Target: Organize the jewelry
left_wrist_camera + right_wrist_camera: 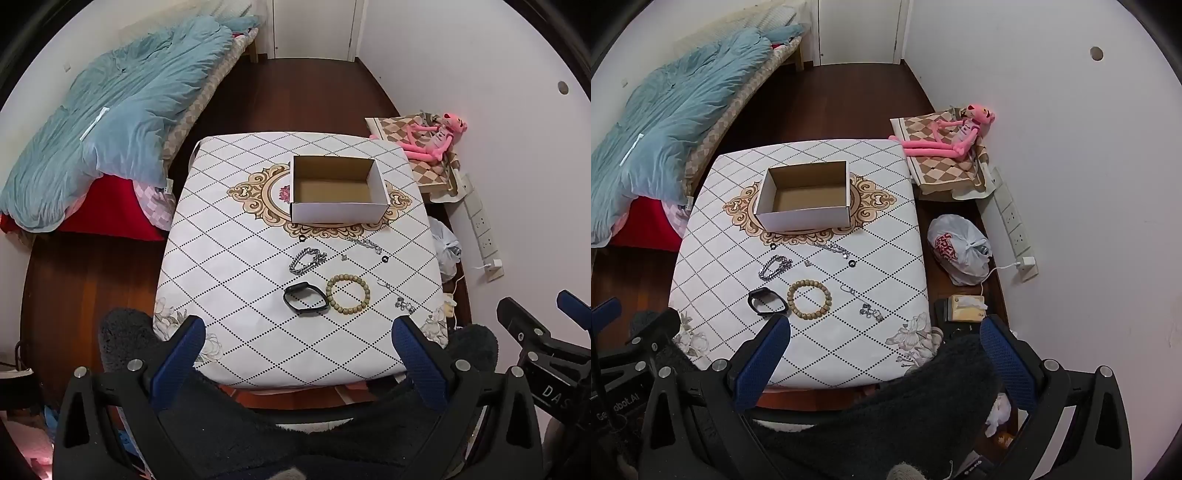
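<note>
While unheld, bracelets (347, 294) beyond jaws.

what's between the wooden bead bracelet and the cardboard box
In both views: a small silver pendant and thin silver chain lie between the wooden bead bracelet and open cardboard box.

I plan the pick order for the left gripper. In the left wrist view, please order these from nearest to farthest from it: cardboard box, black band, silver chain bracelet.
1. black band: nearest the left gripper, just ahead of it.
2. silver chain bracelet: behind the band, mid-table.
3. cardboard box: farthest, on the ornate medallion.
</note>
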Available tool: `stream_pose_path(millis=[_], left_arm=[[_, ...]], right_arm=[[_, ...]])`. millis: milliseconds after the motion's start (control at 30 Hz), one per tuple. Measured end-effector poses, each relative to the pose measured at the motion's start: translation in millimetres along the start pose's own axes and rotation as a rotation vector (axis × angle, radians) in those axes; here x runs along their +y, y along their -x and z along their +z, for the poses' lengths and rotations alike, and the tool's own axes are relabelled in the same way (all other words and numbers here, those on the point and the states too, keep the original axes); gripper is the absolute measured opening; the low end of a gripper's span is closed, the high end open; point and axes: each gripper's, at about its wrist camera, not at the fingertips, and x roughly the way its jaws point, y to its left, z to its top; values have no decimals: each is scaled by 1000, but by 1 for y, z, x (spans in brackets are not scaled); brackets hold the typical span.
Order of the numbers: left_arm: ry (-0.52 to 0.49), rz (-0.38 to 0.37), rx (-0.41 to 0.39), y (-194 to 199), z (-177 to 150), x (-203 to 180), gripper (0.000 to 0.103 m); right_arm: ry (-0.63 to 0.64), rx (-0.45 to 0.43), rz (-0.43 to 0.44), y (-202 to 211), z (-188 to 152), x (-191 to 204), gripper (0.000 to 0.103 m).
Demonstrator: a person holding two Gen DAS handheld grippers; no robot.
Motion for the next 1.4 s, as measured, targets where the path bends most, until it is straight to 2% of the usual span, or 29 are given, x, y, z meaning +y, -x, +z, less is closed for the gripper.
stream_pose_path(millis=[867, 1400], left_arm=[[-16, 3, 8, 6, 6, -2, 103], [-6, 8, -2, 1, -2, -1, 103]], right_arm=[[4, -3, -9, 3, 0, 1, 103], [6, -5, -11, 5, 2, -2, 103]])
